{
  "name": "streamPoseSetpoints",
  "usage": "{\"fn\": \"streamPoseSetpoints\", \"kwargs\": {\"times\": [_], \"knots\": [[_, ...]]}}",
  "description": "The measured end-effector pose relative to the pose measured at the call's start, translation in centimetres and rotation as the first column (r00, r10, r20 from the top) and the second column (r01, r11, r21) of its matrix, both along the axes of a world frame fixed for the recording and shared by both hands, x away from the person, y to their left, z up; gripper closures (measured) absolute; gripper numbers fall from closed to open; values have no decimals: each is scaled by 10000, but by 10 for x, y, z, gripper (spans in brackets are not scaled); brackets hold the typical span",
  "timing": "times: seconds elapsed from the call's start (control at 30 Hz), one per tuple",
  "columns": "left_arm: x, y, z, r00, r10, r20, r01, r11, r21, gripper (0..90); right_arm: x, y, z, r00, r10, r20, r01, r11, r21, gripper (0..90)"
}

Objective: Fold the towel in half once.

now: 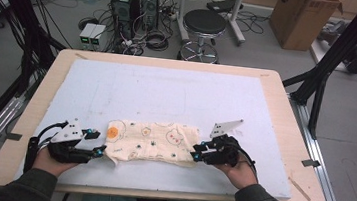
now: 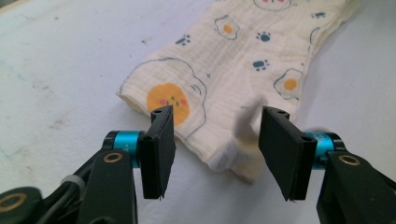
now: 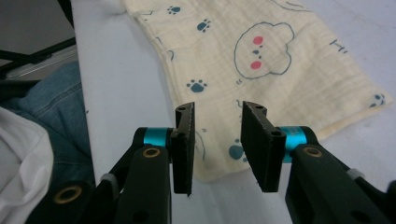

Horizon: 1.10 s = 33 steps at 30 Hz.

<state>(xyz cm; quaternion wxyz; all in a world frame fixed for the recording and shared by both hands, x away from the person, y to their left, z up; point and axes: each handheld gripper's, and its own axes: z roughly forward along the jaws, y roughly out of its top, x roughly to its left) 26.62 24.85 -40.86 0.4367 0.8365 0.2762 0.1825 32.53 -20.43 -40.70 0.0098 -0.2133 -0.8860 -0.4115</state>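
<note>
- My left gripper [image 1: 98,141] sits at the left end of the folded cloth [image 1: 155,139], low over the white mat [image 1: 167,94] on the worktop [image 1: 285,122]
- In the left gripper view my left gripper [image 2: 215,140] has its jaws spread apart, and a blurred corner of the cloth [image 2: 233,70] lies in the gap without either pad pressing on it
- My right gripper [image 1: 198,151] is at the cloth's right end, my hand [image 1: 239,173] behind it near the front edge of the mat
- In the right gripper view my right gripper [image 3: 217,140] also has its jaws parted, a narrower gap than the left one; the cloth [image 3: 261,60] lies flat beneath and beyond them, not pinched
- The cloth is pale yellow with fried eggs, paw prints and a bear face on it, folded into a long strip across the near half of the mat, between my two grippers
- Its left end looks bunched and slightly lifted at the corner; the right end lies flat
</note>
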Motion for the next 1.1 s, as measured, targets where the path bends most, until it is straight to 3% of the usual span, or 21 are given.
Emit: {"fn": "streamPoseSetpoints", "kwargs": {"times": [0.1,0.2,0.27,0.37,0.63,0.77,0.93,1.1], "knots": [[3,-3,2,9999,-136,49,136,9998,-111,507,4,5,-2,9998,-176,114,176,9998,-24,706],[8,-9,0,9999,-152,16,152,9999,-48,608,7,11,-5,9996,-262,83,263,9995,-146,736],[12,-12,0,9997,-261,1,261,9993,-254,678,8,15,-8,9996,-257,93,260,9992,-320,741],[14,-12,3,9998,-174,81,179,9980,-604,686,8,18,-10,9997,-245,17,246,9988,-423,742],[16,-4,12,9996,105,252,-86,9974,-718,684,10,19,-12,9995,-285,118,291,9985,-457,745],[16,-8,10,9998,-107,165,115,9988,-473,694,10,20,-12,9993,-309,196,318,9984,-467,746],[18,-18,-3,9988,-369,-333,356,9987,-373,731,11,22,-15,9989,-366,294,384,9973,-626,749],[19,-23,-20,9956,-396,-854,405,9991,89,743,10,23,-20,9994,-264,229,283,9956,-888,750]]}}
